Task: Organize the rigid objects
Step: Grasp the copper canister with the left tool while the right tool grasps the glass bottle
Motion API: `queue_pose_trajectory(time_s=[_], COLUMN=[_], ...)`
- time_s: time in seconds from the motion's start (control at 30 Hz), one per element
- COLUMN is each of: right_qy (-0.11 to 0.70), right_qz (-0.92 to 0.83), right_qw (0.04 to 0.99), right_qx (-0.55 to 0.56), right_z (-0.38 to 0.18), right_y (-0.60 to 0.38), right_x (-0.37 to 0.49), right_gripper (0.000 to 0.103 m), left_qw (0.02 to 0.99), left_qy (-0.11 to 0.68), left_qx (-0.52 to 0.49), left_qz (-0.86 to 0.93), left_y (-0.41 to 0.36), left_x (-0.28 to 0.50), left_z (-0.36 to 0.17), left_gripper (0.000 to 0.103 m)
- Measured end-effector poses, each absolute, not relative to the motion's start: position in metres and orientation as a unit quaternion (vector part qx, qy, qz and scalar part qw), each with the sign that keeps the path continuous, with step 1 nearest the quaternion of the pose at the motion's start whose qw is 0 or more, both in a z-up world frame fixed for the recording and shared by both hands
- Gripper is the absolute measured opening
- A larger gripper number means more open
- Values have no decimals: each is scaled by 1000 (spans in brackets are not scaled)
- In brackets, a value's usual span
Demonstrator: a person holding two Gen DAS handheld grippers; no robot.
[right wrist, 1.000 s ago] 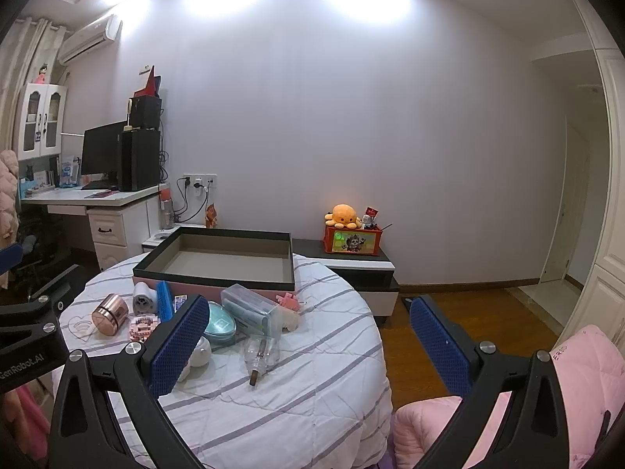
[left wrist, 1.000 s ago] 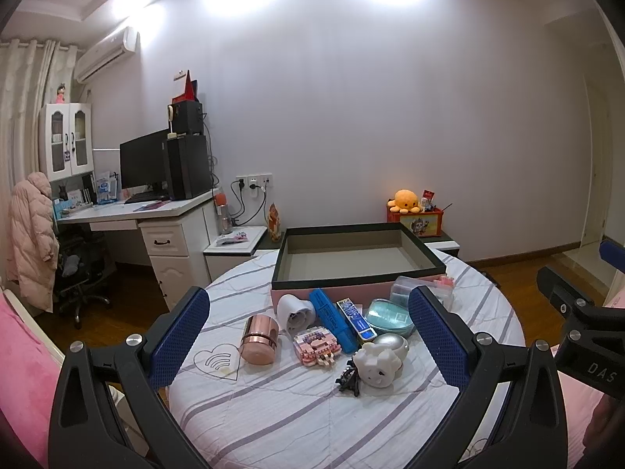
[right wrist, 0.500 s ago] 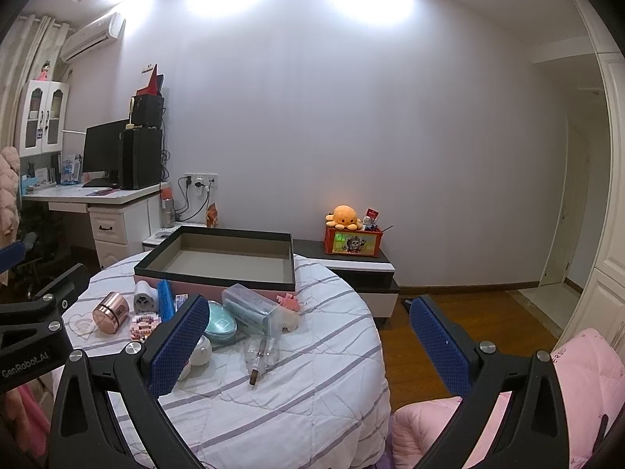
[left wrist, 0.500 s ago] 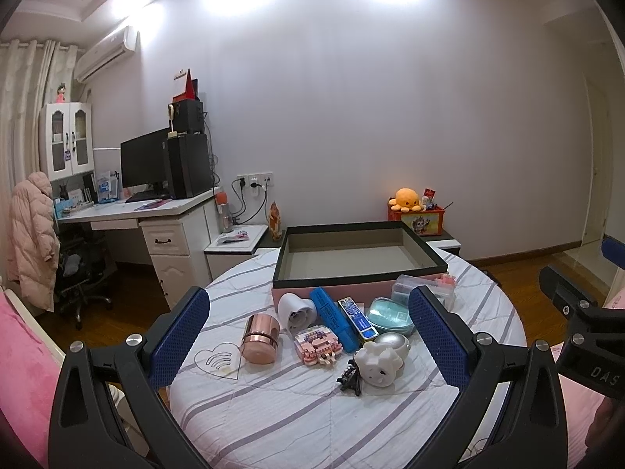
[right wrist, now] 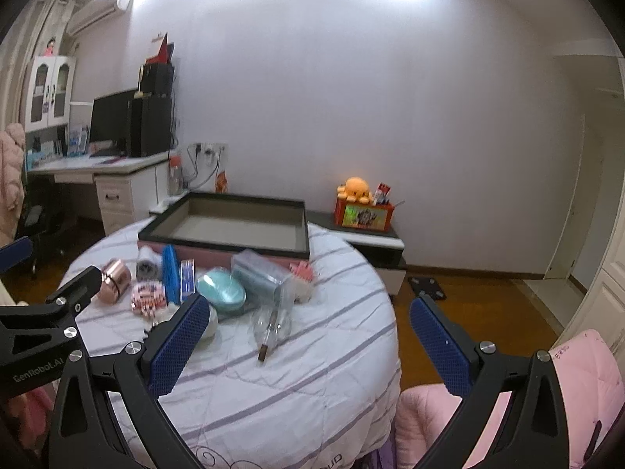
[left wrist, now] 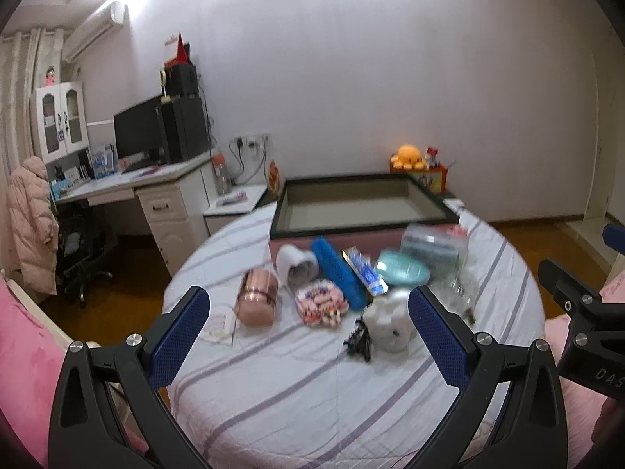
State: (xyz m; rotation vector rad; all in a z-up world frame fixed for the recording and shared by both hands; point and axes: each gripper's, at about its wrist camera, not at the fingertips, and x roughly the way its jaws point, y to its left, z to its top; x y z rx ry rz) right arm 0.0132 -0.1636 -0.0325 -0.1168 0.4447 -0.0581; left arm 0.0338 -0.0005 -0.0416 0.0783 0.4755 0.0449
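1. My left gripper (left wrist: 308,336) stands wide open with nothing between its blue textured pads (left wrist: 177,338); it hangs above the near part of the round table covered in a white cloth with purple stripes (left wrist: 297,398).
2. My right gripper (right wrist: 308,346) is likewise spread wide and empty, out over the table's right edge, with wooden floor showing between its pads.
3. Nearest my left gripper lie a white rounded figurine (left wrist: 390,322) with a small black clip-like object (left wrist: 357,340) touching its left side, though blur hides their detail.
4. Farther left lies a rose-gold metal cylinder (left wrist: 256,302) on its side, and just right of it a pink-and-white patterned block (left wrist: 321,306).
5. Beyond those sit a white cup-shaped object (left wrist: 295,269), a blue ribbed rectangular case (left wrist: 339,275) and a blue-and-white flat packet (left wrist: 365,273), side by side.
6. To their right rests a teal oval case (left wrist: 402,272), with a clear plastic box (left wrist: 433,244) behind it.
7. In the right wrist view a clear glass bottle with a brown tip (right wrist: 270,326) lies on its side, near the teal case.
8. At the far side of the table stands a large open box with black rim and pink walls (left wrist: 332,228), its grey floor bare.
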Motion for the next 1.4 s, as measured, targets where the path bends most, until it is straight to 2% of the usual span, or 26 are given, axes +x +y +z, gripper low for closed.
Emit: queue_pose_trajectory(time_s=[0.43, 0.93, 1.33, 1.4], right_qy=[323, 361, 430, 437], right_qz=[-24, -26, -29, -15], right_qw=[945, 930, 900, 899], right_qx=[-53, -58, -59, -38], right_z=[-86, -100, -136, -139], right_y=[-164, -157, -146, -150], right_x=[41, 85, 157, 162], right_gripper=[103, 103, 103, 101], left_qw=[944, 937, 915, 907], left_qy=[328, 345, 396, 415], left_qx=[40, 22, 14, 10], left_qz=[25, 60, 78, 69], left_y=[10, 46, 81, 82], left_x=[57, 109, 181, 191], left_z=[-94, -92, -124, -135], left_gripper=[103, 103, 103, 94])
